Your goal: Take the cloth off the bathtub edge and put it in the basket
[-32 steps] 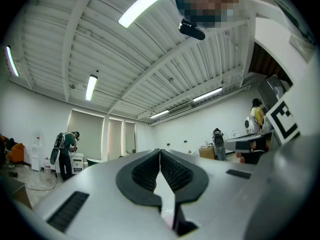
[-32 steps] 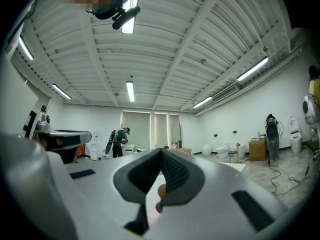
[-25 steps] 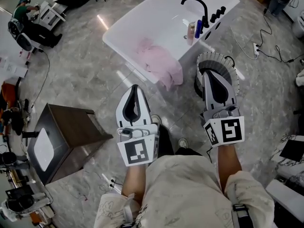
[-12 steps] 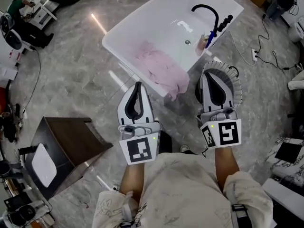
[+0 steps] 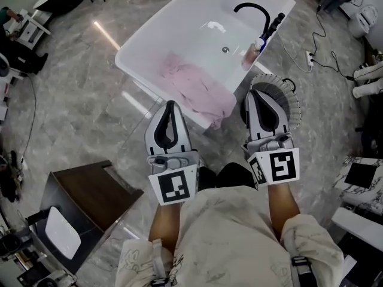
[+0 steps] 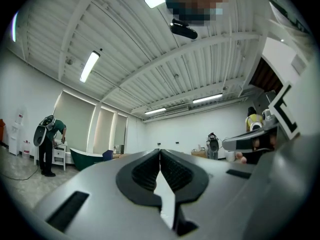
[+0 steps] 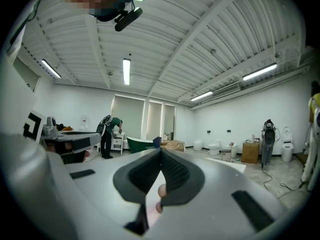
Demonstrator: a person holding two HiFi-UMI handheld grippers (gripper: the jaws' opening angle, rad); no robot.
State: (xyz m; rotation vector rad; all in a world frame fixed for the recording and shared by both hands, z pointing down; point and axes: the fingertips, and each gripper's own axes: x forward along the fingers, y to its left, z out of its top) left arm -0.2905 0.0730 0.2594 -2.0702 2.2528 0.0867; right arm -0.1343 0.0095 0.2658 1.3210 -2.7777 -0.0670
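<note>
A pink cloth (image 5: 200, 97) hangs over the near edge of the white bathtub (image 5: 179, 17), with one end drooping down the outside. A round white ribbed basket (image 5: 291, 100) stands on the floor right of the tub's near corner, partly hidden by my right gripper (image 5: 254, 92). Both grippers are held upright at chest height, short of the tub. My left gripper (image 5: 170, 104) is shut and empty, its tips just below the cloth in the head view. The right one is also shut with nothing in it. Each gripper view looks out across the room over shut jaws.
A black faucet (image 5: 254, 9) and bottles (image 5: 258, 43) sit at the tub's far right side. A dark wooden side table (image 5: 90, 193) stands at the lower left. Cables and a power strip (image 5: 309, 58) lie on the marble floor at the right.
The view has shifted toward the tub, so the tub and cloth now sit nearer the gripper tips. Both grippers keep their pose and stay shut.
</note>
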